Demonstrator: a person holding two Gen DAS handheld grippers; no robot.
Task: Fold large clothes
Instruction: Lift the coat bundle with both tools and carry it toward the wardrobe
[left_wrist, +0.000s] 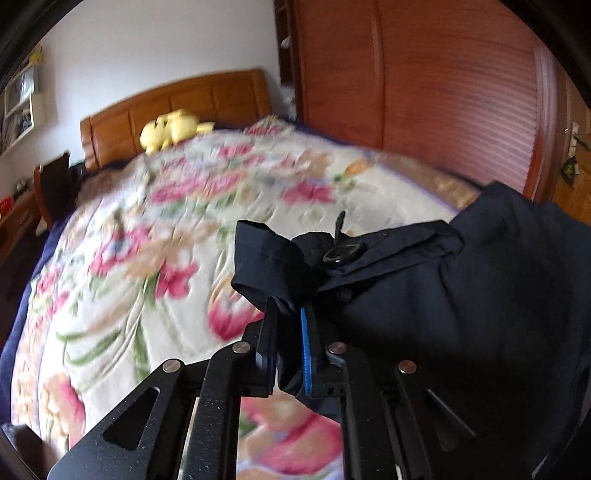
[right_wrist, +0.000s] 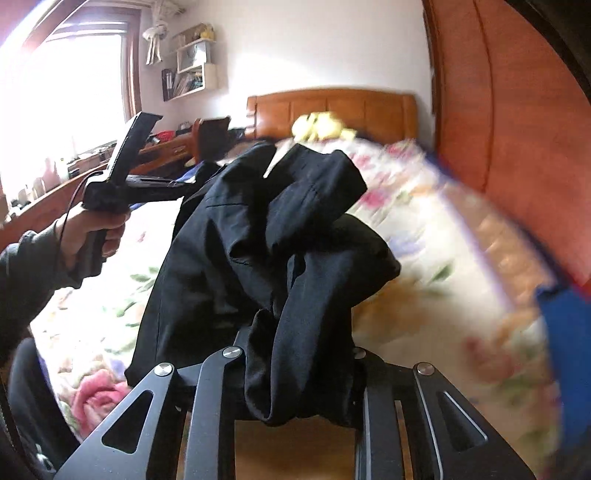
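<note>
A large dark navy garment (left_wrist: 461, 295) with a black button (left_wrist: 341, 254) on its band hangs in the air above the floral bedspread (left_wrist: 155, 236). My left gripper (left_wrist: 290, 314) is shut on a bunched edge of it near the button. In the right wrist view the same garment (right_wrist: 266, 251) drapes over my right gripper (right_wrist: 299, 354), which is shut on a thick fold; its fingertips are hidden by cloth. The left gripper's body and the hand holding it (right_wrist: 96, 225) show at the left, and the garment stretches between the two grippers.
A bed with a wooden headboard (left_wrist: 177, 99) and a yellow plush toy (left_wrist: 170, 129) lies ahead. A red-brown wardrobe (left_wrist: 443, 92) stands to the right. A desk and chair (right_wrist: 210, 136) sit under the window at left. Wall shelves (right_wrist: 192, 70) hang above.
</note>
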